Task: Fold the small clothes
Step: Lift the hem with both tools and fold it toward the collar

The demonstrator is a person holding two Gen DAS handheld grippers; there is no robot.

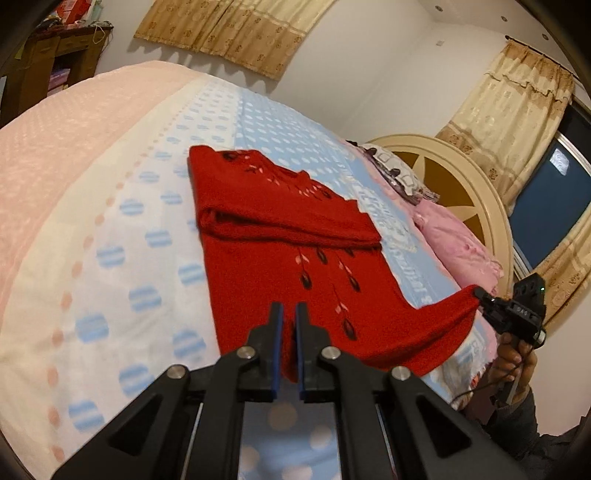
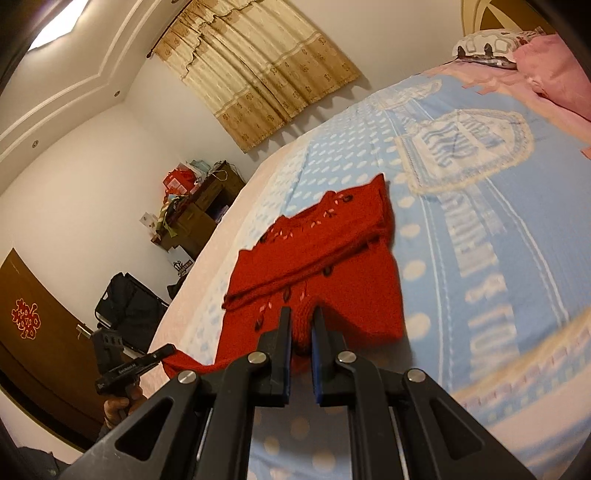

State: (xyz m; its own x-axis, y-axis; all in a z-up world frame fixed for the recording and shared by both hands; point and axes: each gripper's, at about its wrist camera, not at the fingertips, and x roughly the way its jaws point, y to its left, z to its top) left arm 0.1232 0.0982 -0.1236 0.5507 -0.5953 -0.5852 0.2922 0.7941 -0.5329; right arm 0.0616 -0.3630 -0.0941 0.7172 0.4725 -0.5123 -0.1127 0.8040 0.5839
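So we've got a small red knitted sweater with dark leaf embroidery (image 1: 295, 236) lying on the blue polka-dot blanket (image 1: 155, 236) covering the bed, one sleeve folded across the chest. Its long axis runs away from us, neckline at the far end toward the beige curtain (image 1: 229, 33), hem on our side. We're holding both hem corners: our left gripper (image 1: 289, 314) has its 2 jaws squeezed nearly together with red knit pinched between the blue pads, and our right gripper (image 2: 302, 317) is clamped the same way on the other corner. Both corners are pulled up off the blanket, the rest lies flat. Pink pillow (image 1: 454, 243) sits by the cream headboard (image 1: 454, 162).
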